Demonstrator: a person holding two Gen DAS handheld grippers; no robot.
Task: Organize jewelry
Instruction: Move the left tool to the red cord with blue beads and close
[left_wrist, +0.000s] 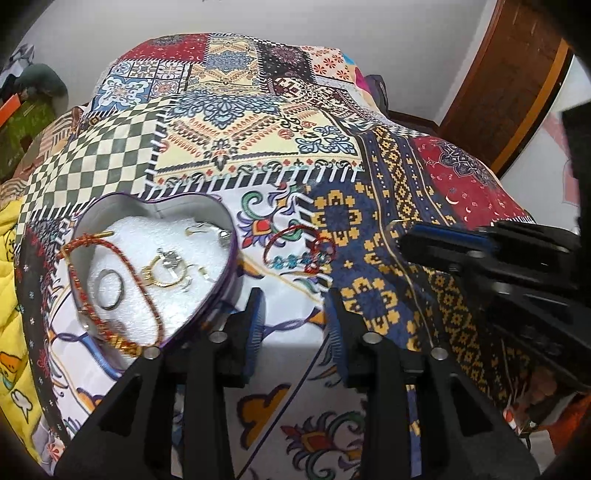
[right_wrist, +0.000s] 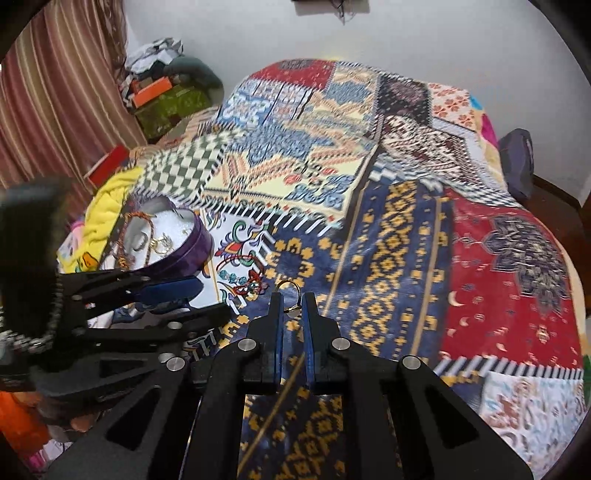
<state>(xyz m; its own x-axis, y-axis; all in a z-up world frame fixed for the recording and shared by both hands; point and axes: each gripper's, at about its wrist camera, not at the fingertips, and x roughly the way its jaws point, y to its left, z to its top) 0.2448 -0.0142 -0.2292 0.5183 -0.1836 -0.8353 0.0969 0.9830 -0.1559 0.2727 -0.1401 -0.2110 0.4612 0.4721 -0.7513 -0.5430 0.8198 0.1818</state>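
A purple heart-shaped tin (left_wrist: 225, 266) with a white foam lining sits on the patchwork bedspread; it also shows in the right wrist view (right_wrist: 195, 240). It holds a red-gold cord bracelet (left_wrist: 110, 332), a silver ring (left_wrist: 109, 290), gold rings (left_wrist: 166, 271) and earrings. A red thread bracelet with blue beads (left_wrist: 301, 249) lies on the cloth right of the tin, also seen from the right wrist (right_wrist: 243, 275). My left gripper (left_wrist: 295, 314) is open and empty just in front of the tin. My right gripper (right_wrist: 292, 302) is shut on a small gold ring (right_wrist: 289, 286) above the cloth.
The patchwork bedspread (left_wrist: 258, 129) covers the whole bed. A yellow blanket (right_wrist: 107, 206) lies left of the tin. Boxes and clothes (right_wrist: 162, 92) are piled by a striped curtain (right_wrist: 55, 92). A wooden door (left_wrist: 517, 81) stands at the far right.
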